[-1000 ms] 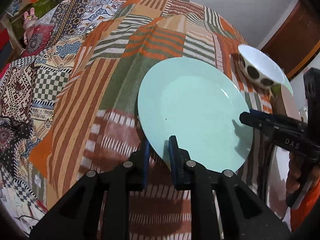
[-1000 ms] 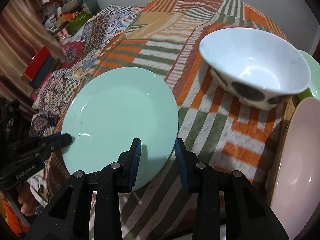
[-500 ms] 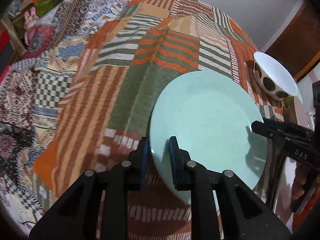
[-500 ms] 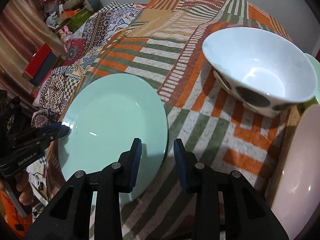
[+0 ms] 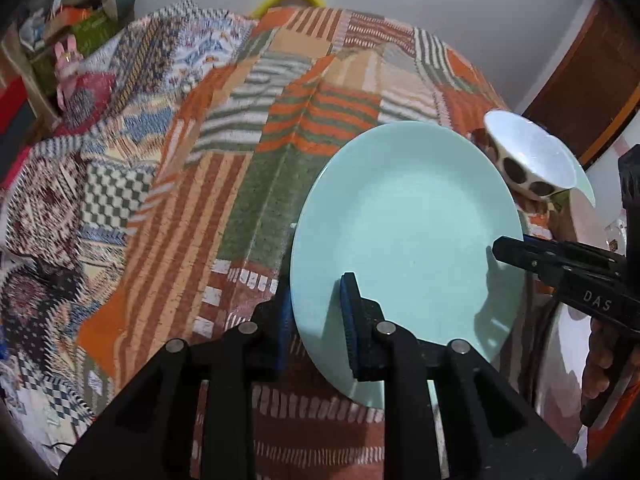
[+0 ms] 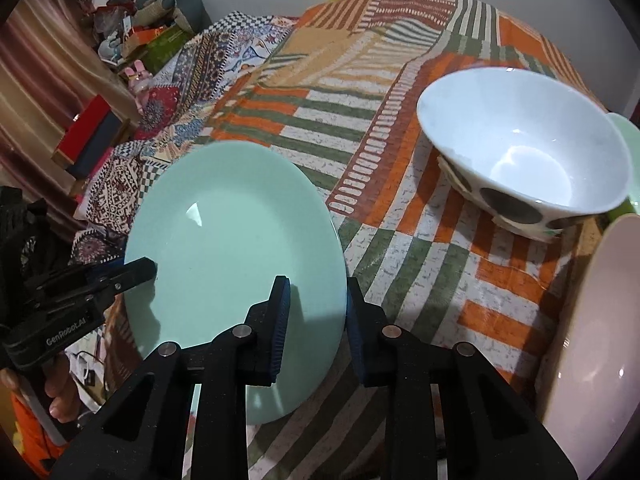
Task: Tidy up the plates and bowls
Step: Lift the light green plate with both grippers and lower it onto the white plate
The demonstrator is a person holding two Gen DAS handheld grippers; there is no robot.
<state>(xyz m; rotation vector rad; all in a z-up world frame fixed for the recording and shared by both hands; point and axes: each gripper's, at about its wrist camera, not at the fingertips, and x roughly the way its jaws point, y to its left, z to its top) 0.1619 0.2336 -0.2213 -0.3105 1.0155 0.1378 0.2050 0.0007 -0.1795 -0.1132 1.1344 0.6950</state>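
We hold the green plate (image 5: 404,240) by its rim with both tools, and it sits tilted above the striped blanket (image 5: 280,152). Our left gripper (image 5: 316,308) is clamped on the plate's near left edge, one pad on the upper face and the other under the rim. Our right gripper (image 6: 316,312) has just been closing its jaws, and they now pinch the plate's near right edge, one pad on the face and one beneath. In the left wrist view the right gripper reaches in from the plate's right side; in the right wrist view the left one reaches in from the plate's left.

The white bowl (image 6: 528,152) with dark spots rests on the blanket beyond the plate, to its right and apart from it. A pink plate (image 6: 592,340) lies to the right of the green plate, nearer us than the bowl. Past the plate's left side, off the blanket, we see boxes (image 6: 92,136) and clutter
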